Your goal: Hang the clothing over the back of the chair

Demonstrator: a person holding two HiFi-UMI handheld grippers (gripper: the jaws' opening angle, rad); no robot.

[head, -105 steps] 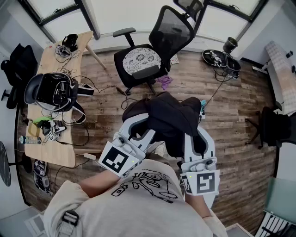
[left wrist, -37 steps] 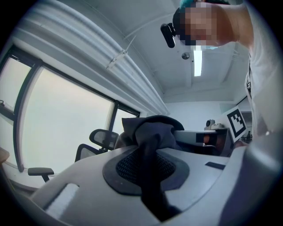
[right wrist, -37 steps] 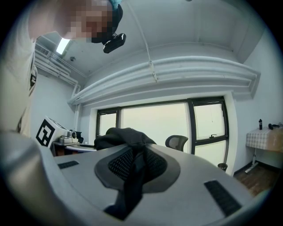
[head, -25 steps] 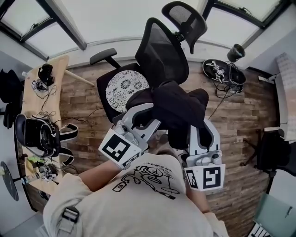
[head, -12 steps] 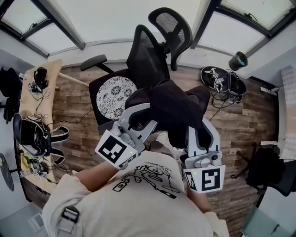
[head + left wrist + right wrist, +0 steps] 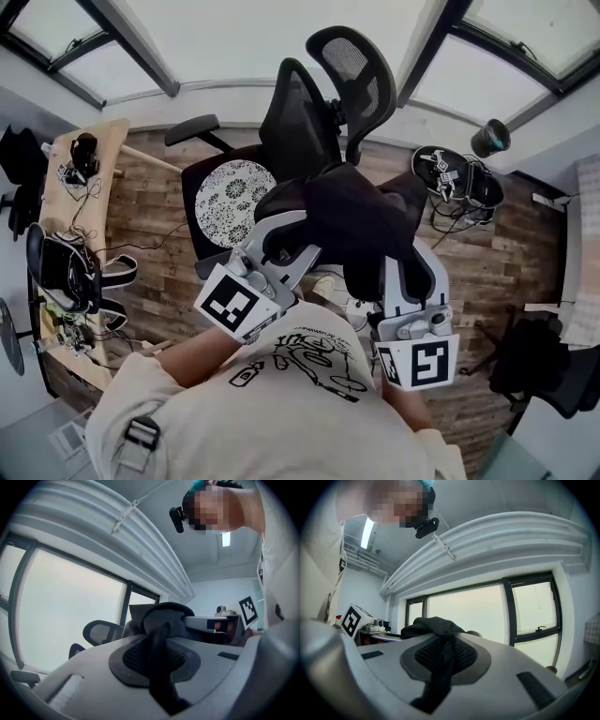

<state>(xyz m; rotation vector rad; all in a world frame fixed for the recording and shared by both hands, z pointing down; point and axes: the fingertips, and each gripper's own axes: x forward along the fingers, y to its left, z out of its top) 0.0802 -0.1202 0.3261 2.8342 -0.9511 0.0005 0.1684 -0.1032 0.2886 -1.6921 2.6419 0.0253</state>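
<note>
Clothing (image 6: 361, 220): soft, limp, judged light; best held by spread edges.
Left gripper (image 6: 158, 639): a fold is pinched by the jaws.
Right gripper (image 6: 445, 644): a fold is pinched likewise.
Chair (image 6: 300, 122): not yet draped.

The room has a wooden floor (image 6: 159, 234). At the left stands a light wooden desk (image 6: 112, 141), with a small black device (image 6: 86, 150) and some cables on it. Near the right wall lies a black patterned item (image 6: 455, 173); a dark round pot (image 6: 492, 138) is just beside it. Large windows (image 6: 262, 37) run along the far wall.
</note>
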